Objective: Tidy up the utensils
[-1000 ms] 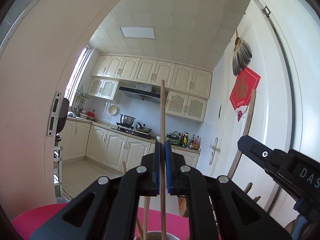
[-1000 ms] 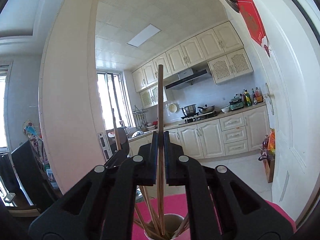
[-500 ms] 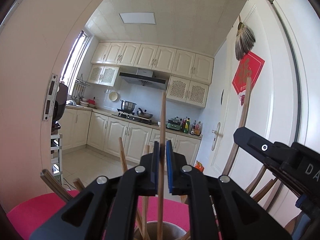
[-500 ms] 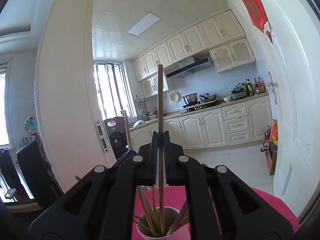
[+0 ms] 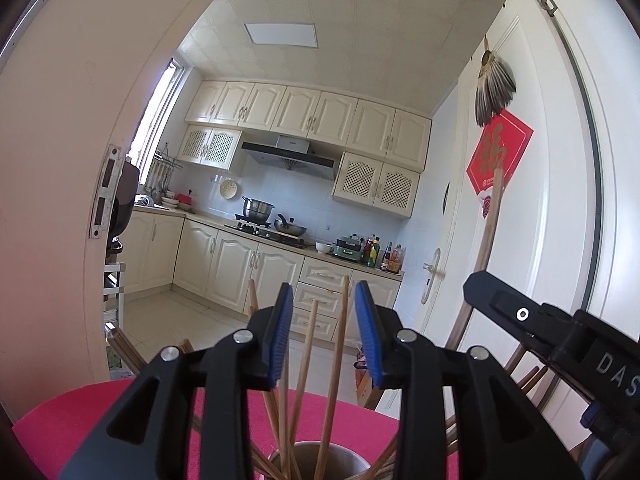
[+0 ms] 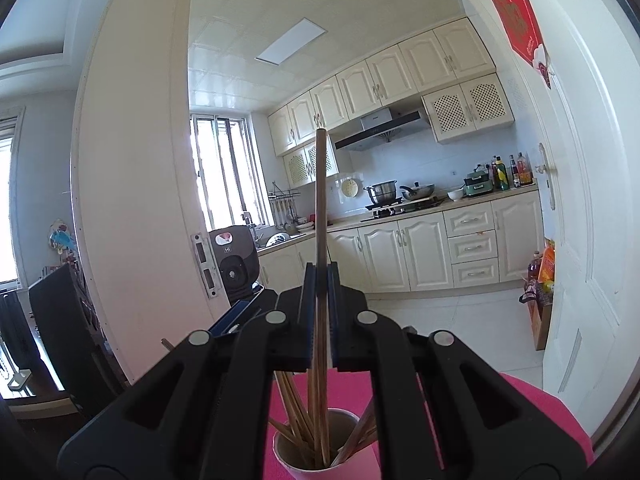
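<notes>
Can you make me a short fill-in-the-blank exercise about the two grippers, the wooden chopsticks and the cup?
1. The left gripper has its blue pads ____.
2. The right gripper is shut on one wooden ____, held upright.
3. The loose wooden chopsticks stand in a round ____ beneath the grippers.
4. The cloth under that container is ____ in colour.

Missing words: open; chopstick; cup; pink

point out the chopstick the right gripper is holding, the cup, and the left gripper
chopstick [image 6: 320, 208], right wrist view, on its bare shaft above the fingers
cup [image 6: 286, 458], right wrist view, on its white left wall below the rim
left gripper [image 5: 325, 294], left wrist view, midway between its blue-padded fingertips
</notes>
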The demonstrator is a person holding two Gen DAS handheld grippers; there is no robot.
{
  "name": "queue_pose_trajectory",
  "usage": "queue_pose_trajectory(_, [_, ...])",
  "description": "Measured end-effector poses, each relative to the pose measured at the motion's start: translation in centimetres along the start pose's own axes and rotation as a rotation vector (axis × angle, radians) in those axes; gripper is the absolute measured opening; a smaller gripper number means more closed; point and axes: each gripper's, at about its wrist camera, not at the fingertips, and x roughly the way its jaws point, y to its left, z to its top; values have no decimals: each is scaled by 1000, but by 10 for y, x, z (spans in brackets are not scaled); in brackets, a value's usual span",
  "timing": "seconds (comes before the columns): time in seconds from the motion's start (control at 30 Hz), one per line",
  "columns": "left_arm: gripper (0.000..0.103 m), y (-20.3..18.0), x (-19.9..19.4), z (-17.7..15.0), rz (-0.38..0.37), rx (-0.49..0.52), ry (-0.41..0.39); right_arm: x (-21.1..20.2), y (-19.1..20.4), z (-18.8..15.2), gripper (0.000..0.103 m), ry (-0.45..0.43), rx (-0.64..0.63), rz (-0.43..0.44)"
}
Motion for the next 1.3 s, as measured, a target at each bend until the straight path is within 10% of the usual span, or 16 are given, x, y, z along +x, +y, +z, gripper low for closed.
queue_pose_trajectory(0.93, [55,-14,-51,38,60,49,73,-52,20,16,22,21,-61,-135])
queue_pose_trajectory(1.1, [63,-21,-79,44,113,90,82,-81,28,16,51,17,-74,-166])
queue_pose_trajectory(1.3, [71,-30,-122,53,136,115,79,-117,43,15,58,26,-108,-197])
